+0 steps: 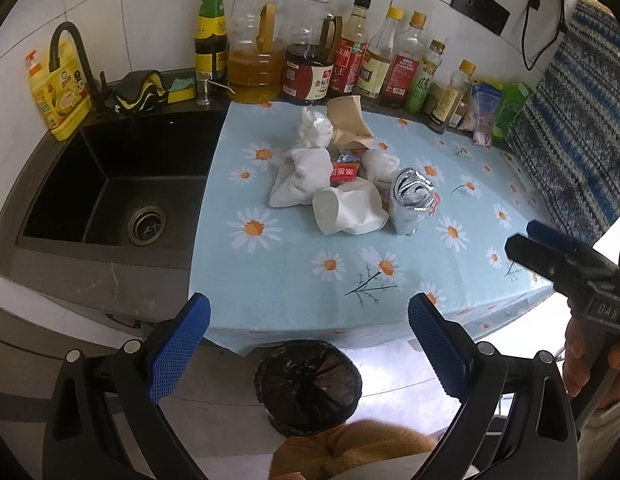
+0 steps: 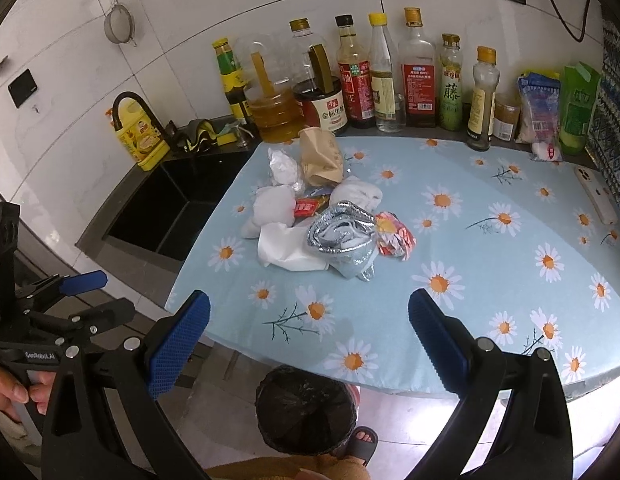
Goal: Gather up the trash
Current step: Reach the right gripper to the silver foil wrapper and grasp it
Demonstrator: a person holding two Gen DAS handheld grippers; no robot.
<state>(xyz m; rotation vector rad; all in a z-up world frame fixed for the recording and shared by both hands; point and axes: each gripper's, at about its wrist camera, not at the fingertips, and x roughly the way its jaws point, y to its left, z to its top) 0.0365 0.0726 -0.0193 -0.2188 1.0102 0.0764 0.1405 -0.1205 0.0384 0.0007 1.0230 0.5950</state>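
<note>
A pile of trash lies mid-counter on the daisy cloth [image 1: 294,280]: a crushed white paper cup [image 1: 345,210], a silver foil bag [image 1: 411,200], white crumpled tissues [image 1: 302,176], a brown paper bag [image 1: 347,124] and a red sachet [image 1: 343,171]. In the right wrist view the foil bag [image 2: 341,236], white cup [image 2: 286,248], brown bag [image 2: 319,156] and a red-white wrapper [image 2: 395,240] show. A bin with a black liner [image 1: 308,384] [image 2: 306,408] stands on the floor below the counter edge. My left gripper [image 1: 310,348] is open and empty above the bin. My right gripper [image 2: 310,344] is open and empty.
A black sink [image 1: 110,184] with a faucet lies left of the cloth. A row of oil and sauce bottles [image 1: 310,48] lines the back wall. A patterned cloth [image 1: 569,120] hangs at the right. A white power strip [image 2: 595,194] lies at the counter's right.
</note>
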